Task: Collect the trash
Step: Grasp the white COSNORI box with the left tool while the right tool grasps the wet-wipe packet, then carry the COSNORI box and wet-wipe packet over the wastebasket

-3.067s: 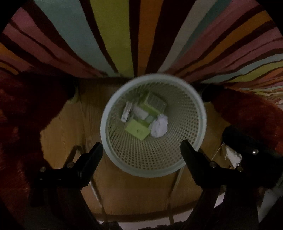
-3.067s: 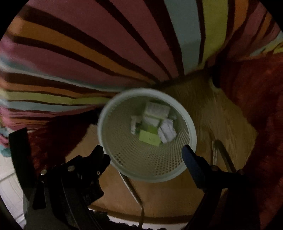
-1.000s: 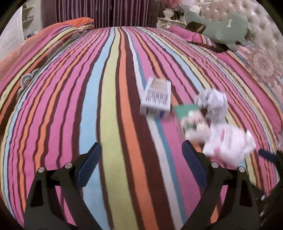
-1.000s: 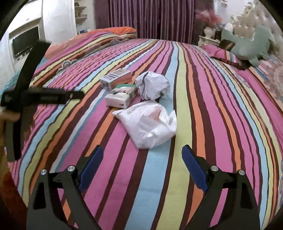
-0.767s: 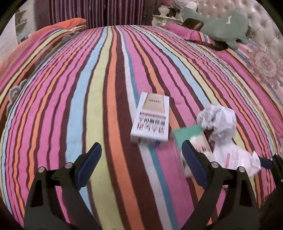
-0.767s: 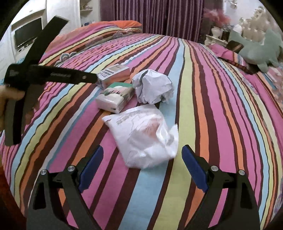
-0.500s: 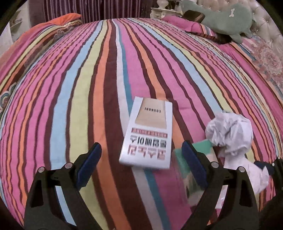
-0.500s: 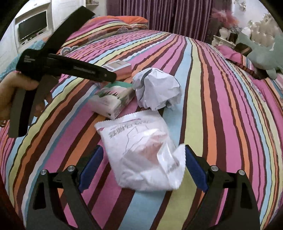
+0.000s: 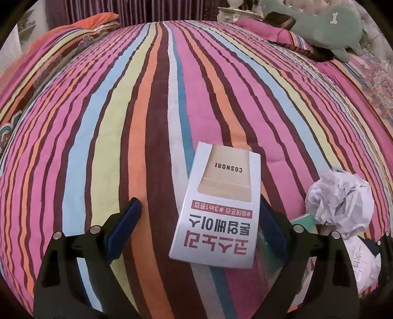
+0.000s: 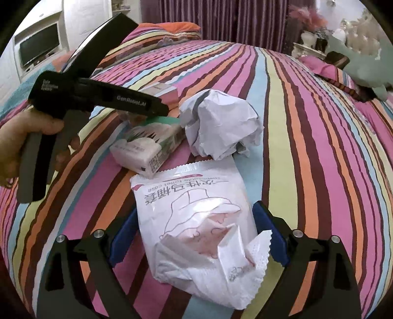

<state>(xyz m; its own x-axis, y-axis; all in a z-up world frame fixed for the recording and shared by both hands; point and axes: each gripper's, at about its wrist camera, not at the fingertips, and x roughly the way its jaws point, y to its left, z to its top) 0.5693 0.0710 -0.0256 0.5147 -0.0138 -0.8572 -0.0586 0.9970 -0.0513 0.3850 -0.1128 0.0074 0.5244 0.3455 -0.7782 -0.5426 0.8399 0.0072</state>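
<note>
Trash lies on a striped bedspread [image 9: 122, 122]. A white box with red lettering [image 9: 216, 211] lies flat between the fingers of my left gripper [image 9: 199, 228], nearer the right finger; the jaws stand open and apart from it. My right gripper [image 10: 196, 233] is open too, with a white plastic wrapper [image 10: 196, 225] between its fingers. Beyond the wrapper sit a crumpled paper ball [image 10: 221, 127] and a green-and-white tissue pack [image 10: 147, 147]. The left gripper's black body [image 10: 98, 95] partly hides the box in the right wrist view.
A person's hand [image 10: 14, 137] holds the left gripper at the left. A green plush toy [image 9: 331, 27] and pillows lie at the head of the bed. Purple curtains [image 10: 221, 19] hang behind, and a television [image 10: 39, 46] stands far left.
Both grippers left the waste basket on the floor and came over the bed. In the last second each sank closer, until the box and the wrapper lay between their open fingers.
</note>
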